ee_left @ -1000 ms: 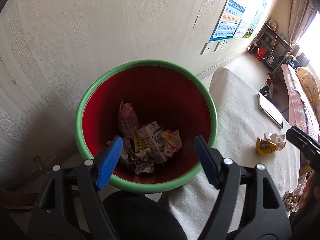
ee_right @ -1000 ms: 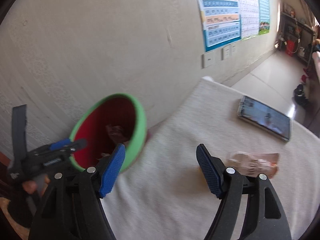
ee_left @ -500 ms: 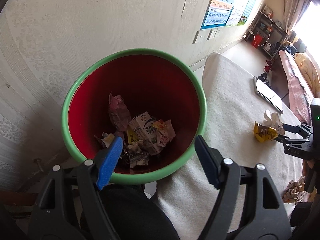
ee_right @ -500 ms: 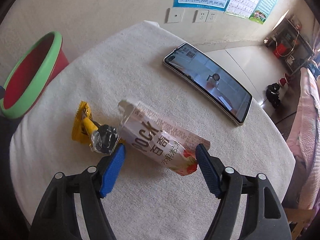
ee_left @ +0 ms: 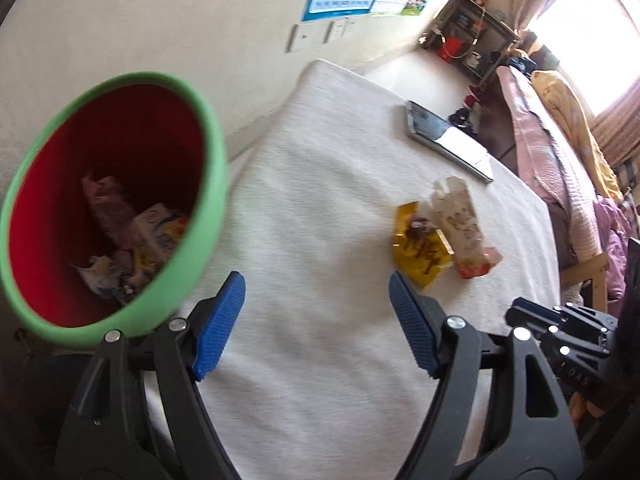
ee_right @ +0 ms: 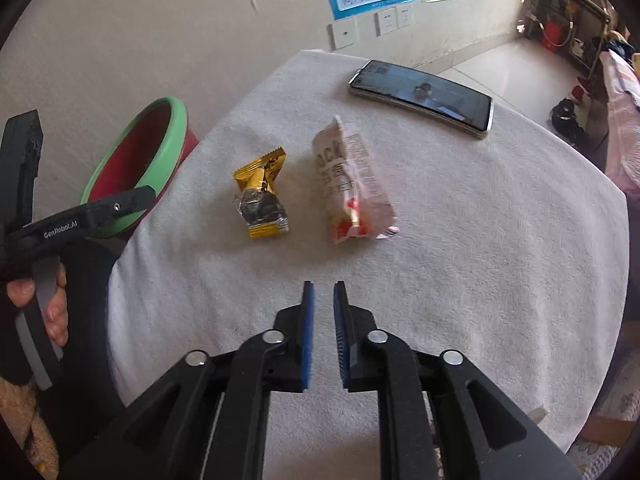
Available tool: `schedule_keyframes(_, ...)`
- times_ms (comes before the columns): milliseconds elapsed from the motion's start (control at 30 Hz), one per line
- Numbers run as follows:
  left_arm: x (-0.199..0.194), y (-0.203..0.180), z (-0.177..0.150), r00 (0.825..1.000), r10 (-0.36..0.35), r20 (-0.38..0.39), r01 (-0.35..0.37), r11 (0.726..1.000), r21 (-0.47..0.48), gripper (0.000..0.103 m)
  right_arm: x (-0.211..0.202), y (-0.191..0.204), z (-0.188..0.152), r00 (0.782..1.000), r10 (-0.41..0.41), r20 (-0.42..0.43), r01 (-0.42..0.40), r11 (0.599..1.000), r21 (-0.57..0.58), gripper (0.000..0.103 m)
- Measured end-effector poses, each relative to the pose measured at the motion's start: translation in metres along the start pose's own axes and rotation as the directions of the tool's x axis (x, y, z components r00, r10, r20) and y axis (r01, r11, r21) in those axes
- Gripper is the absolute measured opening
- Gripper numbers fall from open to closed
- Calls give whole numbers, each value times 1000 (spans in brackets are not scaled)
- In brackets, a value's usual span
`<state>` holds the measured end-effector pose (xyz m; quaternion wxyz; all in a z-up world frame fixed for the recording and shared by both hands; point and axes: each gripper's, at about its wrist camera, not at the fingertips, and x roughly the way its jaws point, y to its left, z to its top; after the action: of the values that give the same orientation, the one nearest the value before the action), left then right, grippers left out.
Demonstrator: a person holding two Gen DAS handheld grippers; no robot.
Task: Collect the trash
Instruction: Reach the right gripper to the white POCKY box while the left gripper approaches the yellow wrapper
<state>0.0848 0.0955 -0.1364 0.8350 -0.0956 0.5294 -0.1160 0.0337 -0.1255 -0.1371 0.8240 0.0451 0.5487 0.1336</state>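
Two pieces of trash lie side by side mid-table: a crumpled yellow wrapper and a white-and-pink snack bag. My right gripper hovers short of them, its jaws closing to a narrow gap with nothing between them. My left gripper is open and empty over the table's left part, between the bin and the wrapper. The red bin with a green rim stands off the table's left edge and holds several crumpled wrappers.
A phone lies at the far side of the white-clothed round table. A wall with posters and sockets stands behind. A bed with pink bedding is at the right. A hand holds the left gripper's handle.
The left view swung from above the bin to the right, over the table. The right gripper drew back from the snack bag it straddled, and its jaws narrowed from wide to a slit.
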Motion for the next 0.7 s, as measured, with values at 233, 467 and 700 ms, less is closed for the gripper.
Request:
schedule_keyframes(233, 47, -61, 17, 995, -67, -73, 69, 997, 36, 66, -9, -27, 9, 995, -2, 98, -8, 994, 105, 42)
schedule_keyframes(467, 70, -54, 6, 985, -75, -158, 78, 997, 8, 7, 2, -42, 13, 994, 37, 107, -55, 983, 176, 44)
schedule_keyframes(700, 43, -35, -19, 988, -43, -148, 51, 997, 51, 5, 16, -44, 45, 987, 62, 146, -91, 975, 202, 54)
